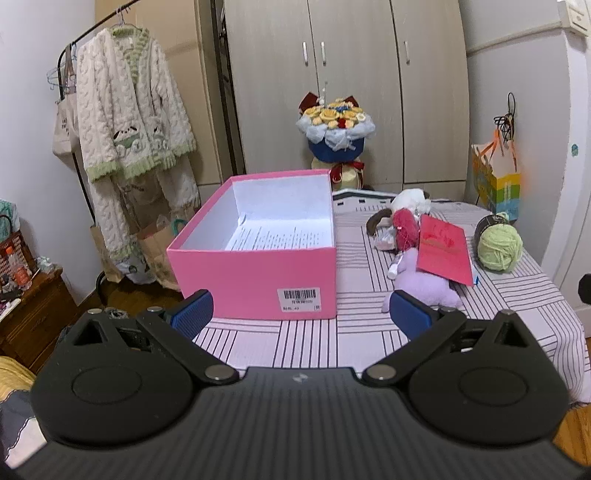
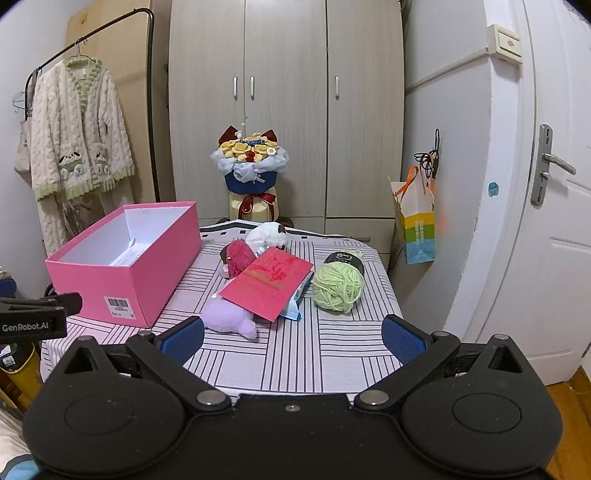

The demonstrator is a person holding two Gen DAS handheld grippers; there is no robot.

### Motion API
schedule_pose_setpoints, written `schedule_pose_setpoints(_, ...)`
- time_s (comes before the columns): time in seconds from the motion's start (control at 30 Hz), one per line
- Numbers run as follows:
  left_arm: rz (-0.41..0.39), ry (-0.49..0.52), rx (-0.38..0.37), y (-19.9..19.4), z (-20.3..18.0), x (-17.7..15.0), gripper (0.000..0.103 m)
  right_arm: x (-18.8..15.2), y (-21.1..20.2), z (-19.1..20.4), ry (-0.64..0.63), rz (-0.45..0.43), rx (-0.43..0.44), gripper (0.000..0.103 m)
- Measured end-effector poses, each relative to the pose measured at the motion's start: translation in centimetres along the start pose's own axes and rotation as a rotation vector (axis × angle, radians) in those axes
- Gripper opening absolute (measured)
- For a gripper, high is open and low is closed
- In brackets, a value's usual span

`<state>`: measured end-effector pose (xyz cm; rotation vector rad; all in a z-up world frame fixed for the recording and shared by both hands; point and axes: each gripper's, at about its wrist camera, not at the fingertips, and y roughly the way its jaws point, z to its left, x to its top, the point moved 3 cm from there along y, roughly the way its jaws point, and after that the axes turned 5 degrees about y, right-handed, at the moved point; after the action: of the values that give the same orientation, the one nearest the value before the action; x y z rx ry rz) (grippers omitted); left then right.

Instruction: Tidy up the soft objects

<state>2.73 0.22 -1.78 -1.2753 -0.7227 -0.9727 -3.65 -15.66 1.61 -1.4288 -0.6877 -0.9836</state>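
A lived-in bedroom at home. The landmark is the tall wardrobe (image 2: 284, 110) with its three handled doors. Left of it stands a black clothes rail (image 2: 110, 29) hung with a fluffy cream-and-green pyjama set (image 2: 77, 136). Right of it is a white door (image 2: 554, 184) with a lever handle. A wrapped bouquet (image 2: 249, 162) stands before the wardrobe, and nearer the camera lies a surface under a striped sheet (image 2: 325, 343).
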Motion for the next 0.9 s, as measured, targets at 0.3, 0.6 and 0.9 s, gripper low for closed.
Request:
schedule_pose_setpoints(0.3,-0.038,-0.005,0.011,-0.1,-0.1,-0.1,0.103,-0.4,0.2,0.2,-0.005,0.003,-0.004,0.103)
schedule_pose_setpoints(0.6,-0.068,0.018,-0.018,-0.1,0.0,-0.6,0.103,-0.8,0.5,0.3,-0.012,0.005,-0.002,0.103)
schedule_pose_setpoints(0.9,-0.113,-0.010,-0.027,-0.3,0.3,-1.1,0.103,-0.9,0.6,0.5,-0.015,-0.004,0.004,0.103)
